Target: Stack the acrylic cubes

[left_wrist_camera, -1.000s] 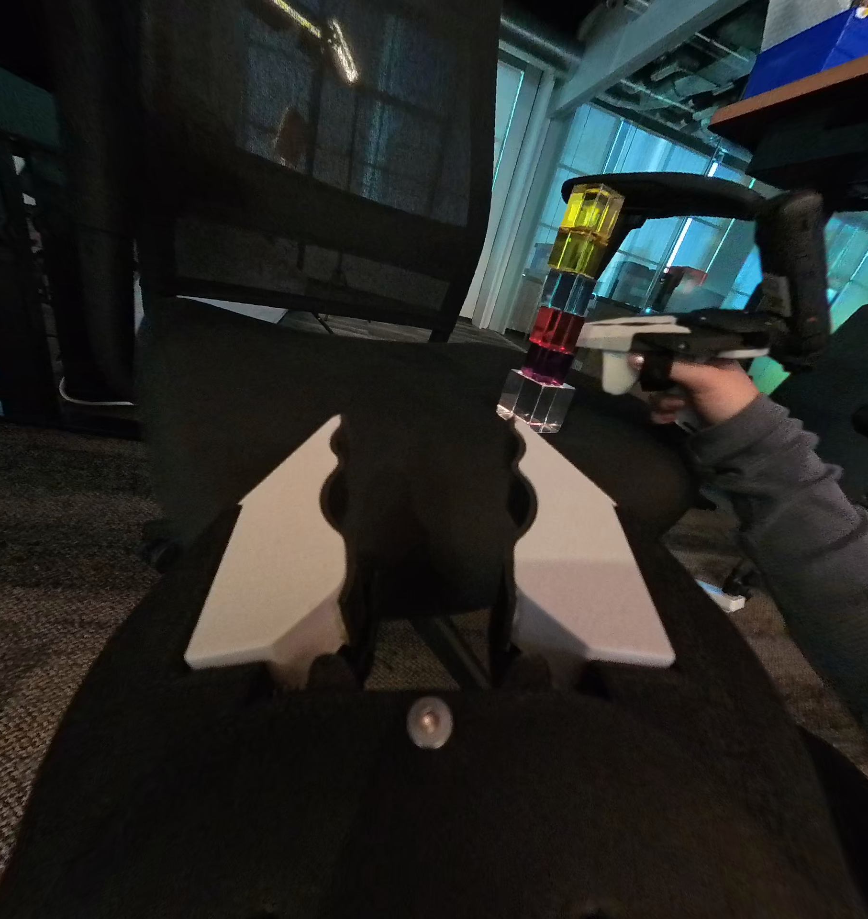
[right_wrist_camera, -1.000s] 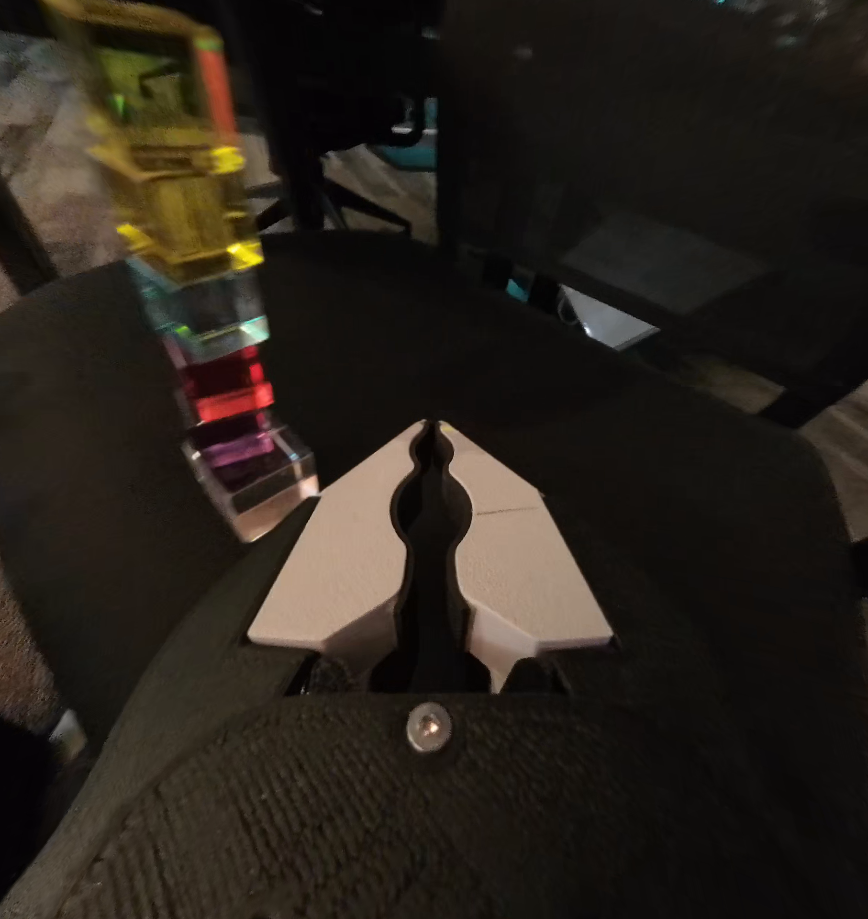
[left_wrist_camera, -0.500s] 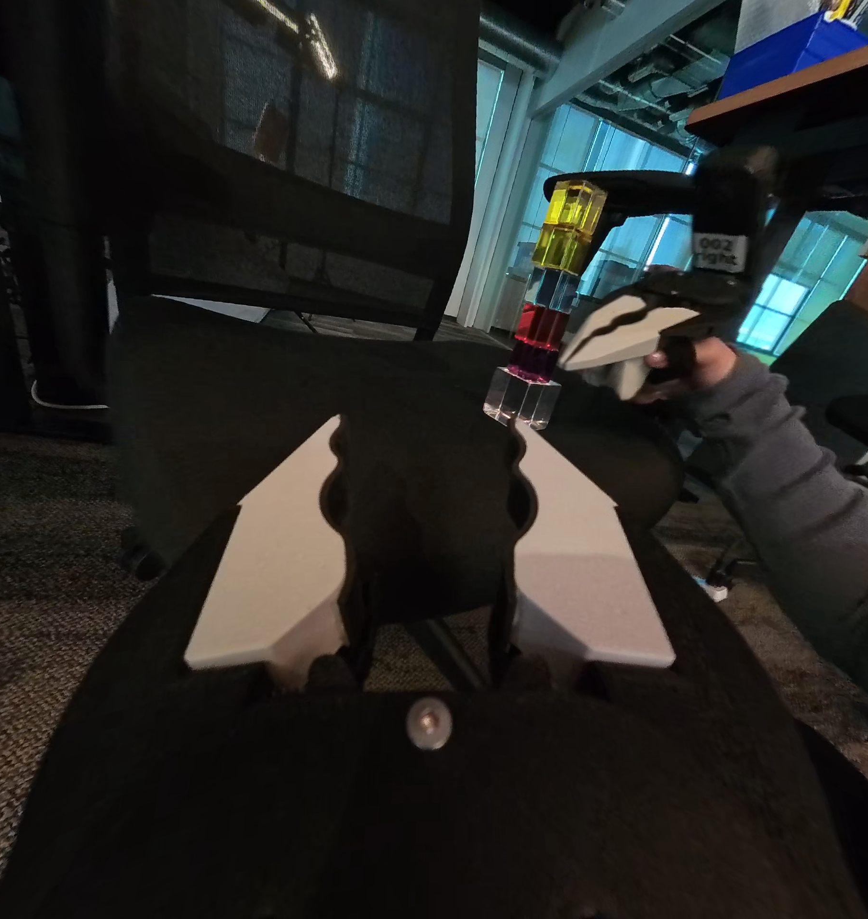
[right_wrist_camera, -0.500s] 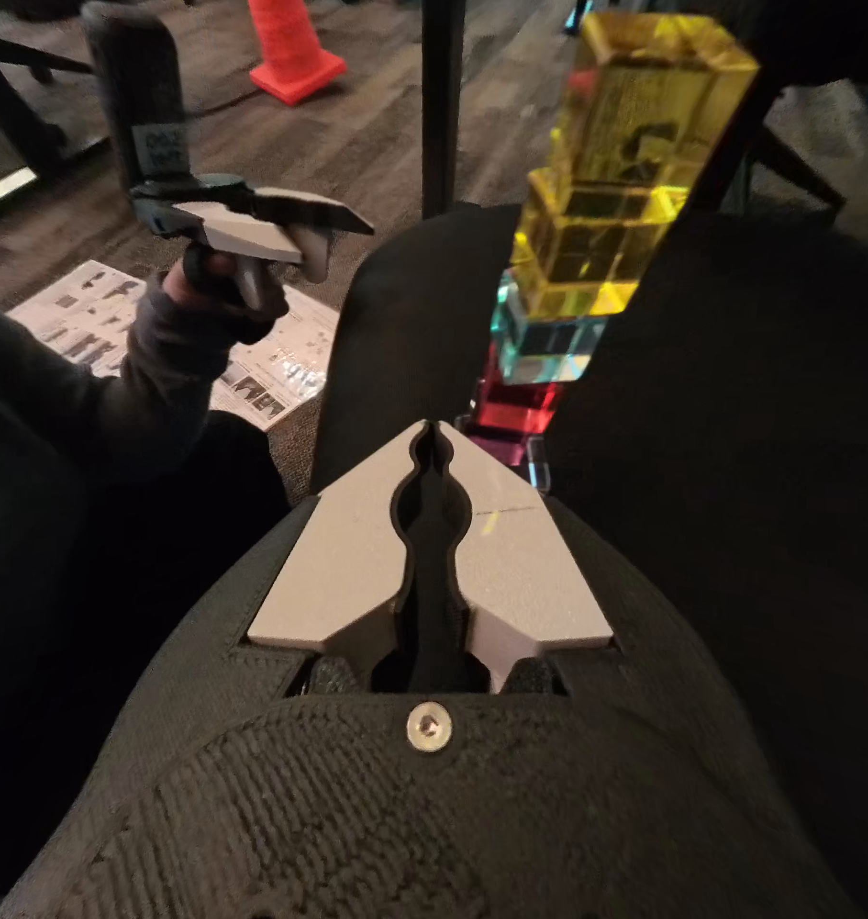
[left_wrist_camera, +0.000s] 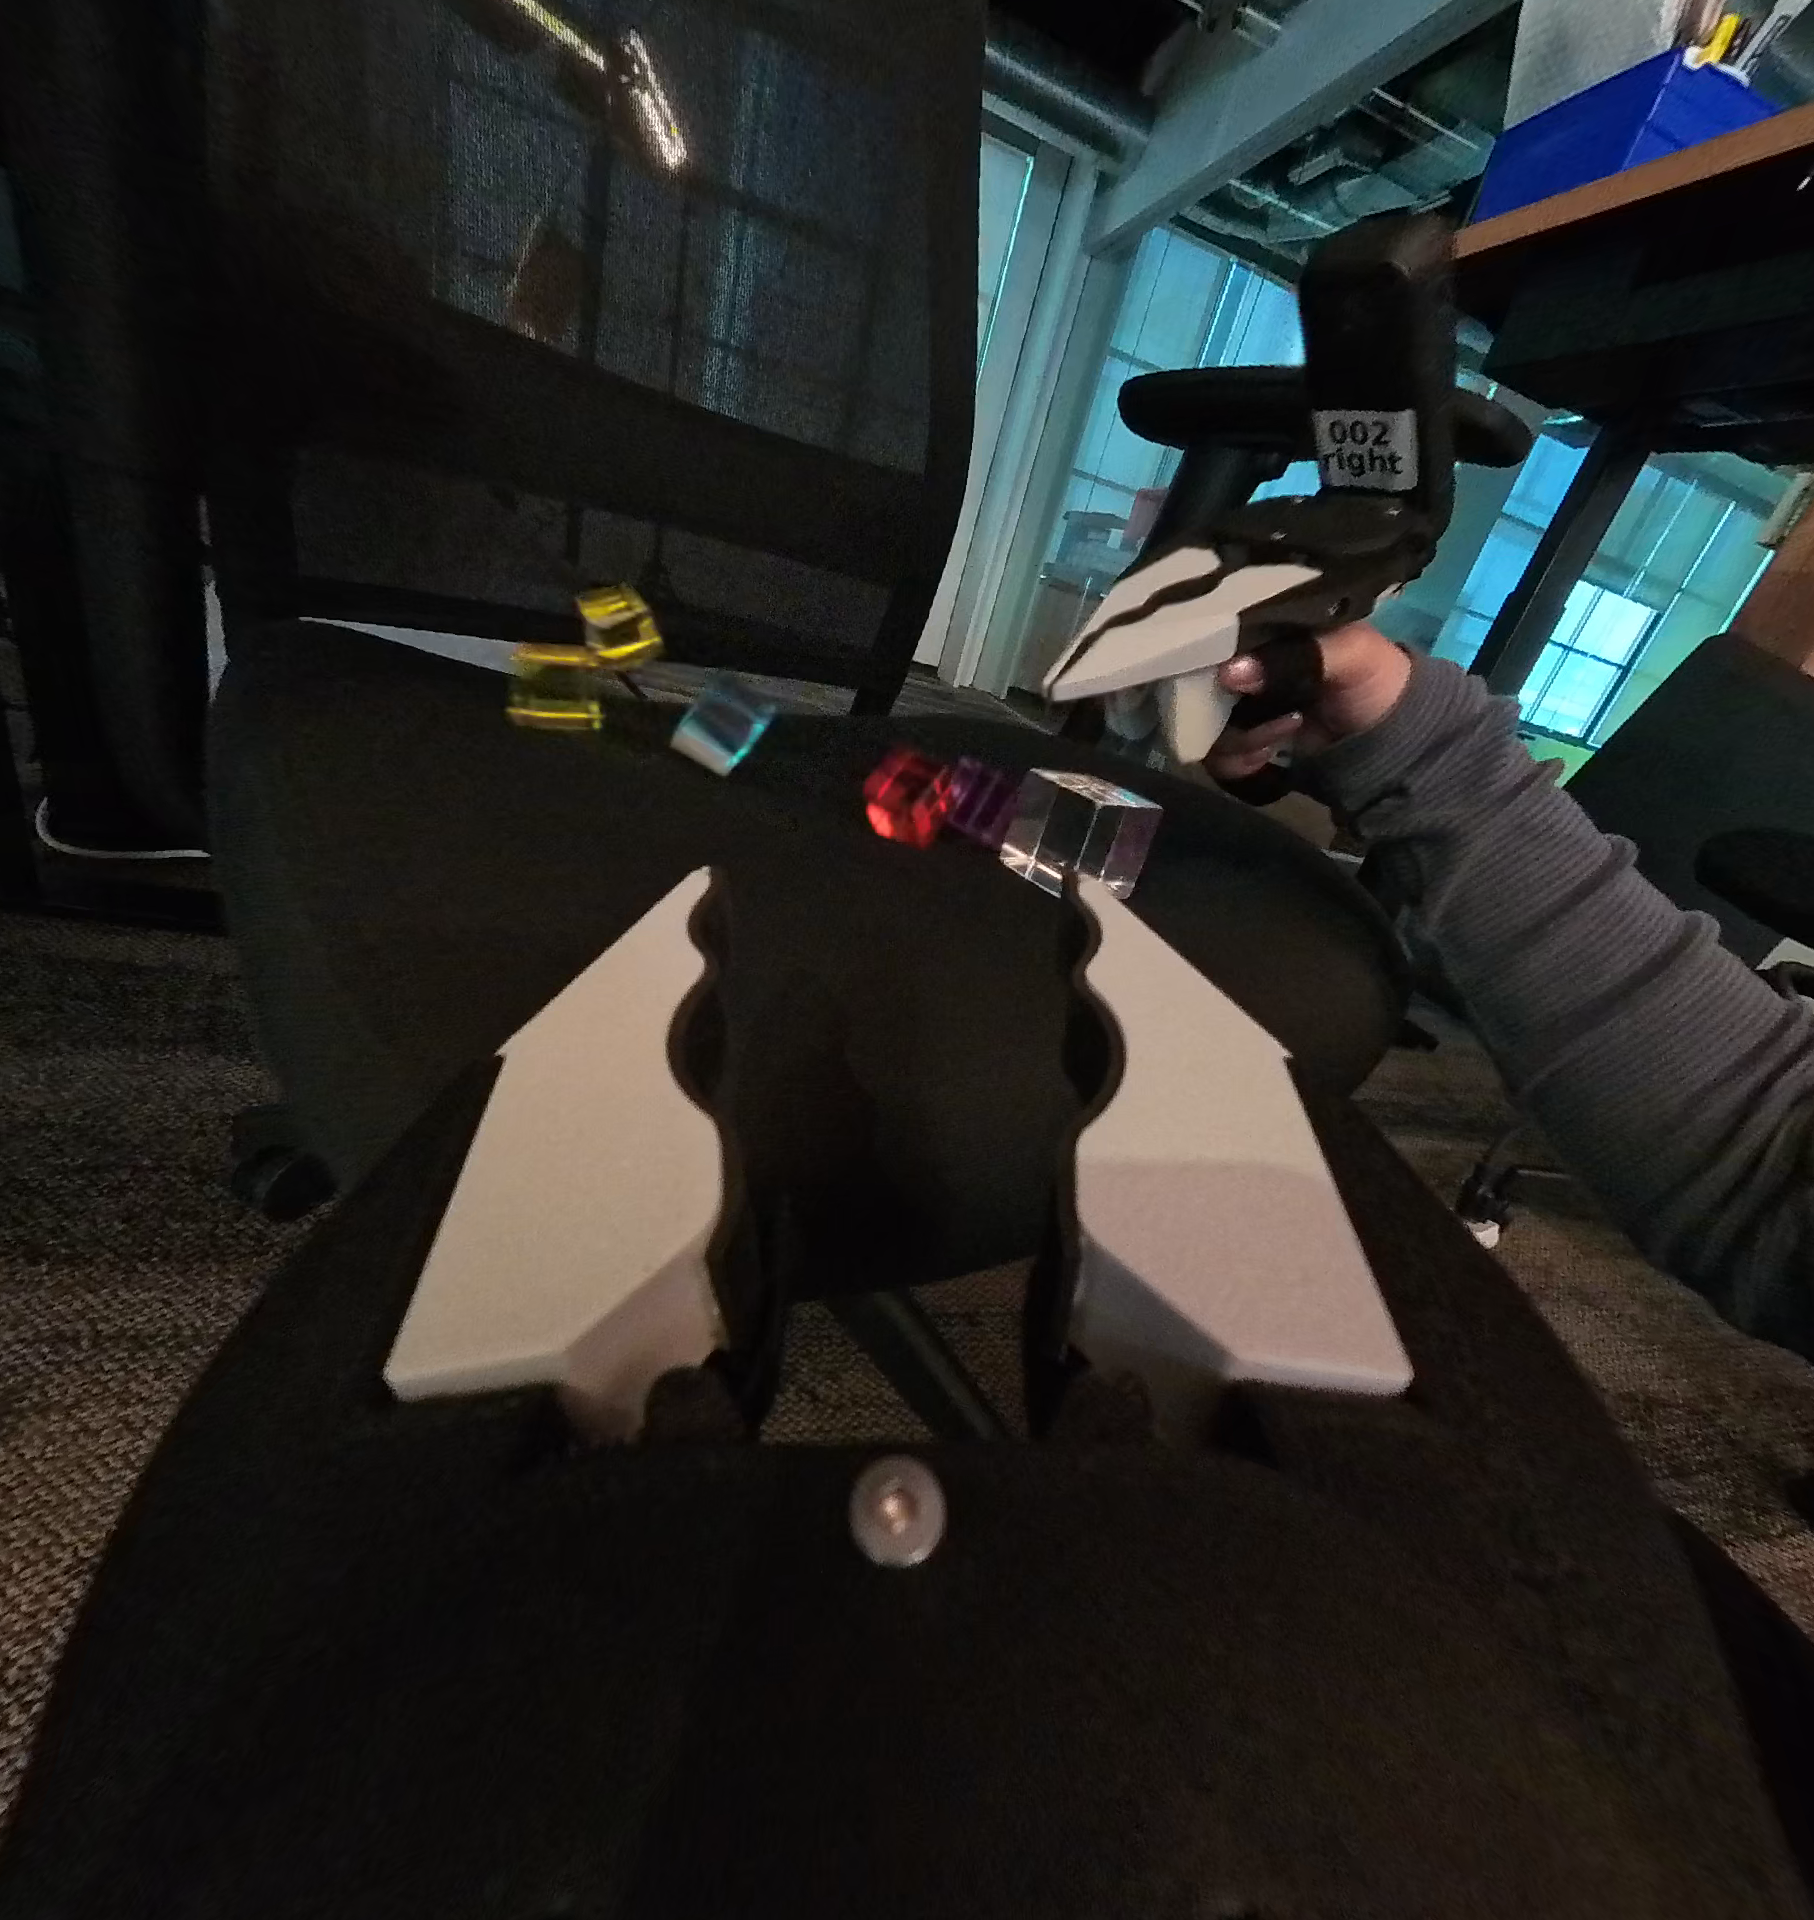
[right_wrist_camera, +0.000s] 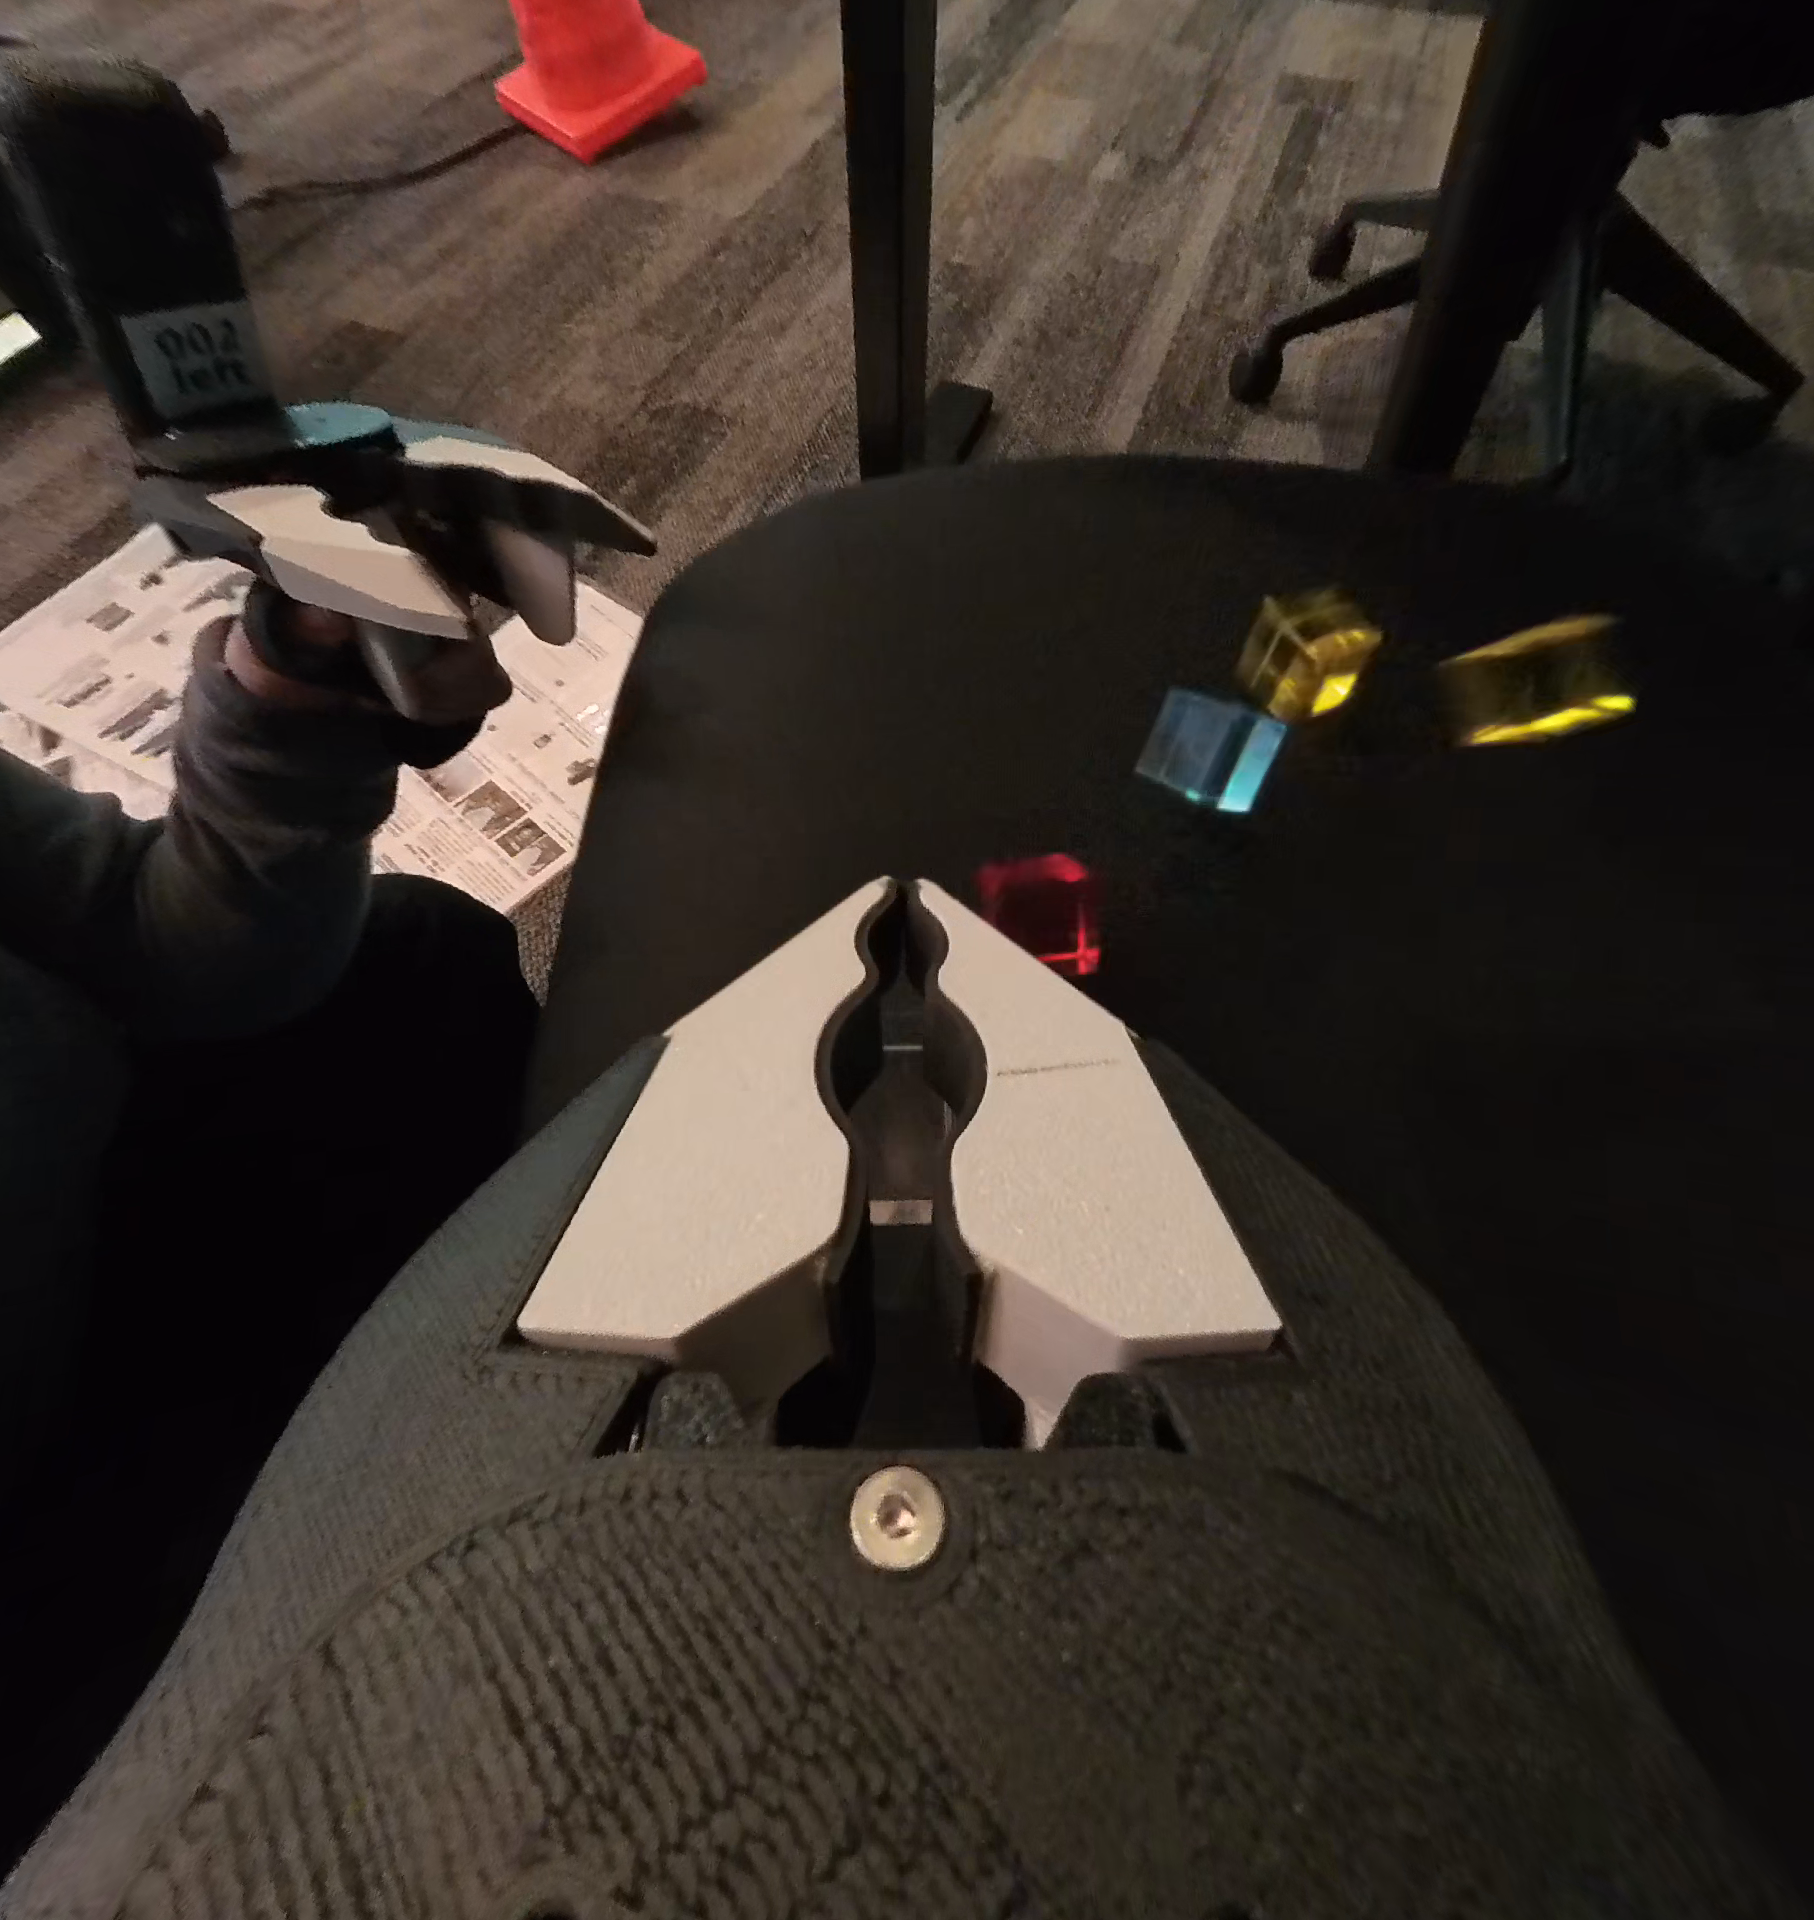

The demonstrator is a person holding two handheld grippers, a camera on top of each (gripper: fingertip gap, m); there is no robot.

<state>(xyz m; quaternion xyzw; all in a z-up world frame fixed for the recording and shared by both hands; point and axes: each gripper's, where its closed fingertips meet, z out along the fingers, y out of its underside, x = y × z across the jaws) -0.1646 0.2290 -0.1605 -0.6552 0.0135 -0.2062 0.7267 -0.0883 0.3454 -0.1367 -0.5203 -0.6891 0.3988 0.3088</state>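
Note:
Translucent cubes lie scattered on a black chair seat [left_wrist_camera: 467, 883]. In the left wrist view I see two yellow cubes [left_wrist_camera: 581, 665], a light blue cube [left_wrist_camera: 721, 722], a red cube [left_wrist_camera: 908, 798], a purple cube [left_wrist_camera: 981, 802] and a clear cube [left_wrist_camera: 1085, 831]. My left gripper [left_wrist_camera: 887, 904] is open and empty, low before the seat; the clear cube lies just beyond its right fingertip. My right gripper [right_wrist_camera: 901, 885] is shut with nothing between its pads, above the seat beside the red cube [right_wrist_camera: 1043, 909]. It also shows in the left wrist view [left_wrist_camera: 1152, 623]. The blue cube [right_wrist_camera: 1209, 748] and yellow cubes [right_wrist_camera: 1308, 655] lie farther right.
A mesh chair back [left_wrist_camera: 591, 260] rises behind the seat. An orange cone [right_wrist_camera: 596, 73], a black post [right_wrist_camera: 887, 229] and another chair's wheeled base [right_wrist_camera: 1505, 291] stand on the carpet. Printed paper sheets [right_wrist_camera: 487, 758] lie on the floor left of the seat. A desk [left_wrist_camera: 1661, 187] is at upper right. Tip to tip, the grippers are about 15 centimeters apart.
The stacked tower of cubes has toppled; the cubes now lie scattered across the seat. My shut right gripper swung round beside the stack and has risen. My left gripper stayed open and still.

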